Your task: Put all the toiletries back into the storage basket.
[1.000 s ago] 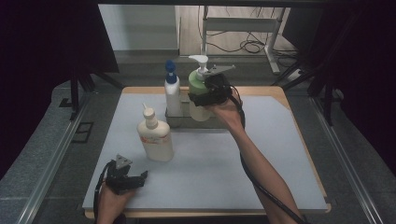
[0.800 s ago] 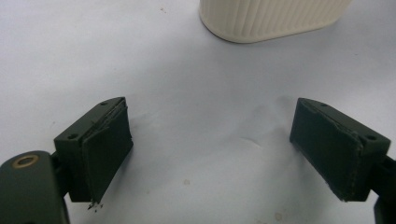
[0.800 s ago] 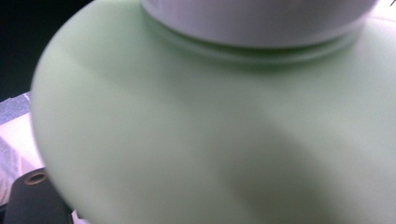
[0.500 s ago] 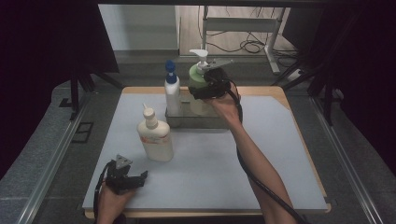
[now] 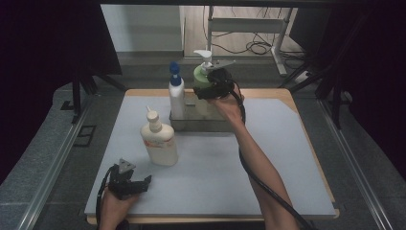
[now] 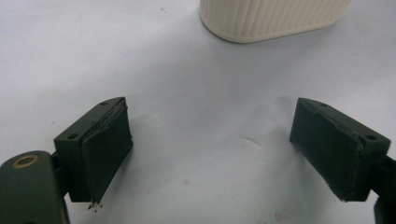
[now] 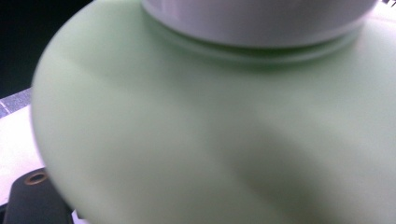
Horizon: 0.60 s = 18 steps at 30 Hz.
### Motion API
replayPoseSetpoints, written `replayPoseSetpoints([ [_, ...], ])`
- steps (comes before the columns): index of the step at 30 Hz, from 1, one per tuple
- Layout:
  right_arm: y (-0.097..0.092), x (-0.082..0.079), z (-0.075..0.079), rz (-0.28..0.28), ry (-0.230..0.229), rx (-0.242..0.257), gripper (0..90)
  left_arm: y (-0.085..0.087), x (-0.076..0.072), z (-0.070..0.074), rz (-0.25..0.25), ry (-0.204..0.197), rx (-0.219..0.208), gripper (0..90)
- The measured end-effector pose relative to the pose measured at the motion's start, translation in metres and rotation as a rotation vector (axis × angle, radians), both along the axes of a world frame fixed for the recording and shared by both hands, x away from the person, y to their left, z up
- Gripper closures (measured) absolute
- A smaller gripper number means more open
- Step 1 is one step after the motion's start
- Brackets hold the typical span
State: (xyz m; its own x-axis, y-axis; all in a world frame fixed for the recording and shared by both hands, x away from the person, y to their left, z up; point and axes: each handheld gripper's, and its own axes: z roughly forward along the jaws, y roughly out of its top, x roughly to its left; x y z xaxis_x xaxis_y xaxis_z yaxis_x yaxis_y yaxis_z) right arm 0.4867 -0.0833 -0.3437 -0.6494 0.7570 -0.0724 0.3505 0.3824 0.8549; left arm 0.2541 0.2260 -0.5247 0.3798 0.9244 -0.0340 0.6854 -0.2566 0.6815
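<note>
Dark room, pretty dim, with a wooden table [image 5: 287,96] covered by a grey mat [image 5: 215,172] and some cables on the floor behind it.

Near the back of the mat sits a metal tray [image 5: 201,123]. Standing in it on the left is a white bottle with a blue cap [image 5: 176,96]. Right next to that is the green pump bottle [image 5: 203,79], and that's the one being handled. From above, the right gripper [image 5: 210,91] is up against its body just under the shoulder, with the white pump head poking out over the top of the tool. The bottle's lower part sits at the tray, partly hidden by the hand, so I can't say if it's resting on the tray floor. From the right gripper's own camera the green shoulder [image 7: 196,130] is so close it's blurry, white collar at the top. The jaws stand wide around the bottle, looks like they're clamped on it.

A cream pump bottle [image 5: 159,141] stands alone on the mat, in front of the tray and to its left.

The left gripper [image 5: 136,184] rests low at the near left edge of the mat, jaws spread wide with nothing but bare mat between them. Its camera catches the ribbed base of the cream bottle [image 6: 275,18] a bit ahead, not touching.
</note>
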Motion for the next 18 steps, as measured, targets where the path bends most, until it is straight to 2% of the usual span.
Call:
replayPoseSetpoints([
  [9,0.003,0.008,-0.014,-0.006,0.017,-0.009,11.9,0.0,0.0,0.0,0.001,0.0,-0.001,11.9],
  [18,0.004,0.009,-0.025,-0.002,0.036,-0.018,11.9,0.0,0.0,0.0,0.0,0.0,-0.001,11.9],
])
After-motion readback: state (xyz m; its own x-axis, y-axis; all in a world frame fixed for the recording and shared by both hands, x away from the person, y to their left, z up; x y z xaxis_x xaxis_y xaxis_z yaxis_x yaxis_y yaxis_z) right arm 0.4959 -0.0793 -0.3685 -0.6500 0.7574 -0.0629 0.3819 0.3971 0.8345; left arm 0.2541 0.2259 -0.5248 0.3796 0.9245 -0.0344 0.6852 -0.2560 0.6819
